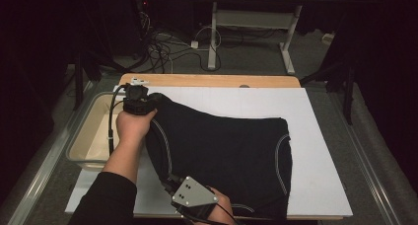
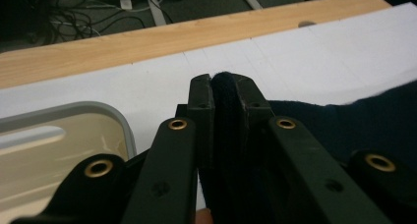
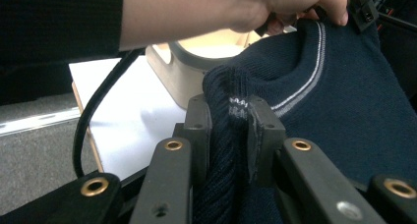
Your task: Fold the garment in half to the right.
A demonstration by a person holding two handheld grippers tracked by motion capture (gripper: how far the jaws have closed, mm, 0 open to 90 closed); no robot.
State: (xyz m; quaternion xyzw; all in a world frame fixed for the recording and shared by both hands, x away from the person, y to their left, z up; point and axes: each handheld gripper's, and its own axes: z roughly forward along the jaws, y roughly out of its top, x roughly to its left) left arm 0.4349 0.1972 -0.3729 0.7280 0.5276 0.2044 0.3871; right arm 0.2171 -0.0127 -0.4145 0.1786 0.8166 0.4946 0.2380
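Note:
A dark navy knitted garment [image 1: 226,151] with pale trim lines lies spread over a white board [image 1: 315,136] on the table. My left gripper [image 1: 148,97] is at the garment's far left corner, shut on a fold of the dark fabric [image 2: 223,106] pinched between its jaws. My right gripper [image 1: 170,180] is at the near left edge, shut on a ribbed hem [image 3: 228,111] with a white stitched band. Both corners are lifted slightly off the board. In the right gripper view the person's left hand [image 3: 246,8] reaches across above the garment [image 3: 344,86].
A beige plastic tub [image 1: 91,131] with a grey rim sits left of the board, close to my left gripper; its rim [image 2: 123,130] shows in the left gripper view. The wooden table edge [image 1: 212,80] runs behind. Cables [image 1: 162,47] and a desk frame [image 1: 246,22] lie on the floor beyond.

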